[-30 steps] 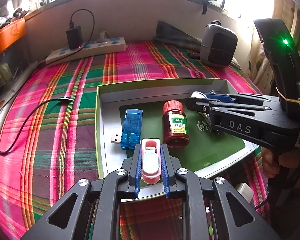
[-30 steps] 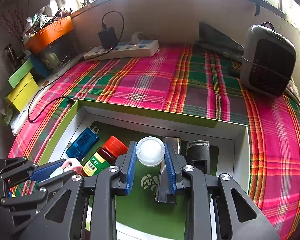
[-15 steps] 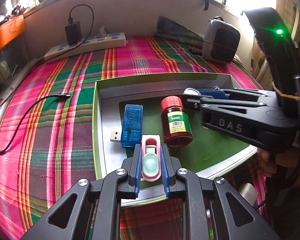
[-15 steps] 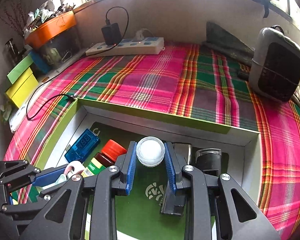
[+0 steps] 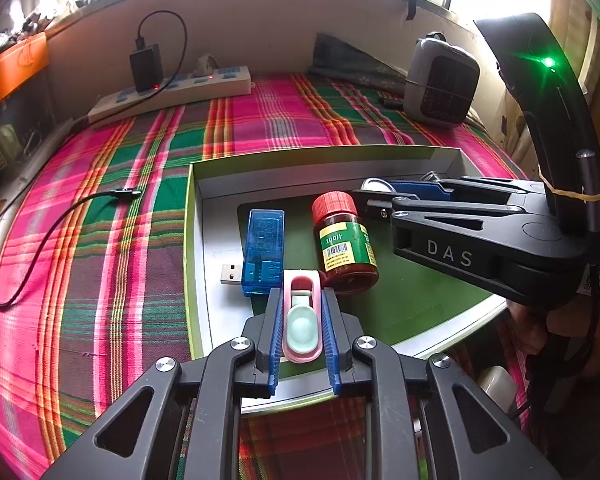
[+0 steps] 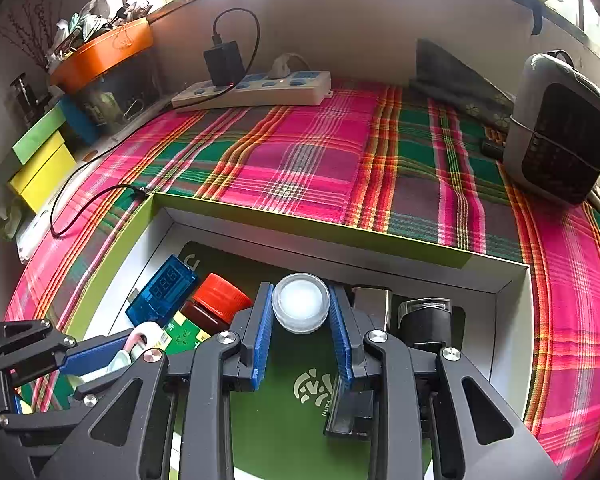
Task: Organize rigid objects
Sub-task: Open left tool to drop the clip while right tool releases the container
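Surface: plaid cloth in pink and green covers it; a power strip lies at the back wall and a small grey heater stands at the right.
Box: shallow green-rimmed tray box with a green liner sits near the front edge; everything being sorted lies in or above it.
Right gripper: fingers pinch a small round clear jar with white contents, held above the liner at mid-box.
Left gripper: fingers pinch a pink case with a pale green insert over the near edge of the box.
Red-capped bottle: lies on its side on the liner, just beyond the pink case; contact cannot be told.
Blue USB meter: flat on the box floor, just left of the bottle.
Dark cylinder and metal piece: right of the jar, near the far wall.
Step, judged: both items are carried and being positioned for placement in the box.
Next move, judged: lower each to free liner, pink case clear of the bottle, jar clear of the dark cylinder, then spread the fingers.
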A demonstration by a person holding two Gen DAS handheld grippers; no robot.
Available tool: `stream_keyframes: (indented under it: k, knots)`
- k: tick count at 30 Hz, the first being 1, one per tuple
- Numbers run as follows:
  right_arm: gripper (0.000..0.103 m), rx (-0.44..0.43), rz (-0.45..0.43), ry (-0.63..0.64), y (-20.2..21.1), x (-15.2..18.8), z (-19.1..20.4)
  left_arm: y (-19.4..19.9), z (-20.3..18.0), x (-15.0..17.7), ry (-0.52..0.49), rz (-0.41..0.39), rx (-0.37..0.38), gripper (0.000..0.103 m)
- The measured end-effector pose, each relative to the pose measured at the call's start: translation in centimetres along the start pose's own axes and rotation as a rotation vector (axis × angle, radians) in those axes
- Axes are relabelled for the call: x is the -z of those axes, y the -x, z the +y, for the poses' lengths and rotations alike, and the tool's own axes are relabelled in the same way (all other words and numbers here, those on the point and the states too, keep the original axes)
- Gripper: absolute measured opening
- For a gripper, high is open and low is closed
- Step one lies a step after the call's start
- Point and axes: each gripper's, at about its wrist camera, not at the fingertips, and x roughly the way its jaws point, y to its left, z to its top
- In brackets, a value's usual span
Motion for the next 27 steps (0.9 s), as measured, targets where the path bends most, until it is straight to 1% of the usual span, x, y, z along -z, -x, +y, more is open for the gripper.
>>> stream_keyframes:
  k: [5, 7, 9, 14, 20, 27]
  knots:
    - [0.029, 0.001, -0.003, -0.004, -0.1, -0.1, 0.0, -0.1, 0.0, 0.1, -0.011, -0.002, -0.008, 0.019]
    - [0.029, 0.002, -0.005, -0.009, 0.0, 0.0, -0.1, 0.0, -0.1, 0.1, -0.01, -0.002, -0.003, 0.022]
    - [0.029, 0.004, -0.006, -0.014, 0.0, 0.0, -0.2, 0.1, -0.1, 0.1, -0.012, -0.004, -0.006, 0.026]
    - [0.033, 0.011, -0.013, -0.022, 0.3, 0.1, -0.3, 0.6, -0.2, 0.2, -0.002, -0.014, -0.006, 0.032]
    - [0.033, 0.009, -0.039, -0.023, 1.5, 0.2, -0.2, 1.4, -0.5, 0.4, -0.004, -0.023, -0.008, 0.032]
    - [0.034, 0.017, -0.083, -0.032, 3.8, 0.6, 0.1, 3.3, -1.0, 0.6, -0.003, -0.064, -0.007, 0.032]
